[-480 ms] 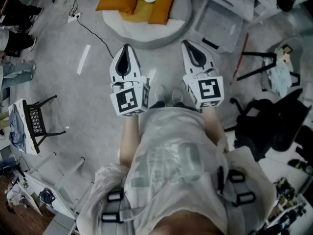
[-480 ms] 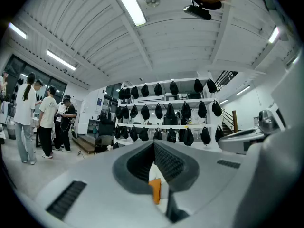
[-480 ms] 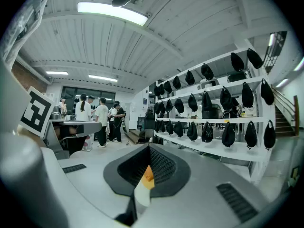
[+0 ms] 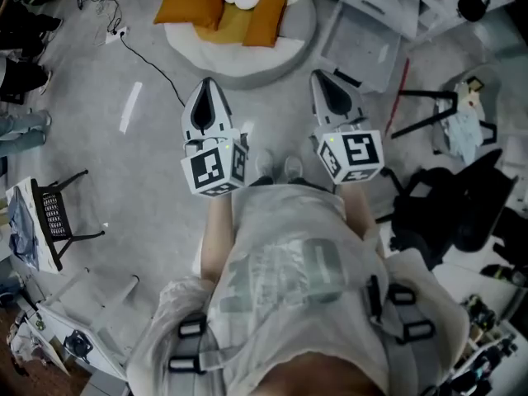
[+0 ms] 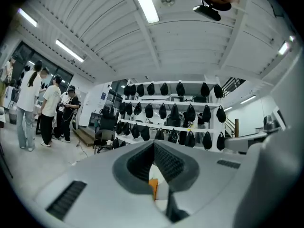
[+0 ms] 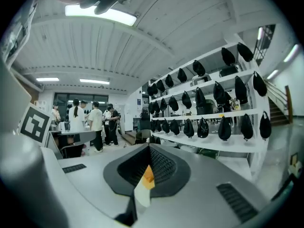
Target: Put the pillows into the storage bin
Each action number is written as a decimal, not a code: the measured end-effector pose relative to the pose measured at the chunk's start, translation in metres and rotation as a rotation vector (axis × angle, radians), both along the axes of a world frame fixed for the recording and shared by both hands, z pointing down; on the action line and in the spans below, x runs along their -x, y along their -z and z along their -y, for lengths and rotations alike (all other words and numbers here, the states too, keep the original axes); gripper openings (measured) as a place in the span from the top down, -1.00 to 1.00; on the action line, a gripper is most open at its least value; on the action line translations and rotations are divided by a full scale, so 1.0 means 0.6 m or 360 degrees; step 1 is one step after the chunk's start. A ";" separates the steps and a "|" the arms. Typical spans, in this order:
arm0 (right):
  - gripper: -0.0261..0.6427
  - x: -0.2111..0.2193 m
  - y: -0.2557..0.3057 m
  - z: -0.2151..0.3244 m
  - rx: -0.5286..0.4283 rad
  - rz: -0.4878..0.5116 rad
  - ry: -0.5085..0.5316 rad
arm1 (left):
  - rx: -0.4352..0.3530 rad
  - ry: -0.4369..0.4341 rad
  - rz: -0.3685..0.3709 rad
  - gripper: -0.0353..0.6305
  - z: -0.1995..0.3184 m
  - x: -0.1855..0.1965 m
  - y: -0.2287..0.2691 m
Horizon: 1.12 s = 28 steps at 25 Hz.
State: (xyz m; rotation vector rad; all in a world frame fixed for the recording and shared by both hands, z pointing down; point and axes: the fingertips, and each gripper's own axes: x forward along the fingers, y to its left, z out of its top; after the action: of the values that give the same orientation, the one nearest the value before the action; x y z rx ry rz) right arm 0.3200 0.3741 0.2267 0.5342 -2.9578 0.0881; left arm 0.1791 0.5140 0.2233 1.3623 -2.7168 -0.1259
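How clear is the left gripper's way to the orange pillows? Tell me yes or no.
Probably yes, once the person steps forward: only floor lies between the left gripper and the orange pillows on the round white cushion. Its shut jaws must open first.

Pretty cluttered room tbh. Grey floor (image 4: 124, 188) with a black cable (image 4: 157, 64) snaking across it and a white strip of tape (image 4: 130, 107) stuck down just left of that. There's a black folding chair (image 4: 56, 213) off on the left and a black office chair (image 4: 462, 205) on the right, with a black tripod stand (image 4: 429, 95) and a red rod (image 4: 402, 89) near it. Further back, white shelves (image 5: 171, 103) are hung with rows of black bags (image 5: 164, 88), a group of people (image 5: 47, 106) stand chatting at the left, and a strip light (image 5: 145, 4) runs along the ribbed ceiling.
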 end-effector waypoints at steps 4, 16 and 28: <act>0.90 0.039 0.019 0.005 -0.0167 -0.0038 -0.0016 | -0.0040 0.0028 -0.0008 0.88 -0.009 0.045 0.006; 0.90 0.107 0.012 0.012 -0.0204 -0.0127 -0.0083 | -0.0083 -0.0023 -0.0066 0.88 0.011 0.131 -0.014; 0.90 0.237 -0.010 0.140 -0.0186 -0.0103 0.0014 | -0.0054 0.0070 -0.0065 0.88 0.116 0.237 -0.026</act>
State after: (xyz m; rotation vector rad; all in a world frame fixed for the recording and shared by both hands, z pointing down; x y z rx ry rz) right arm 0.1781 0.2900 0.2326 0.5280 -2.9149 -0.1021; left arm 0.0366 0.4446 0.2386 1.2942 -2.7238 -0.2024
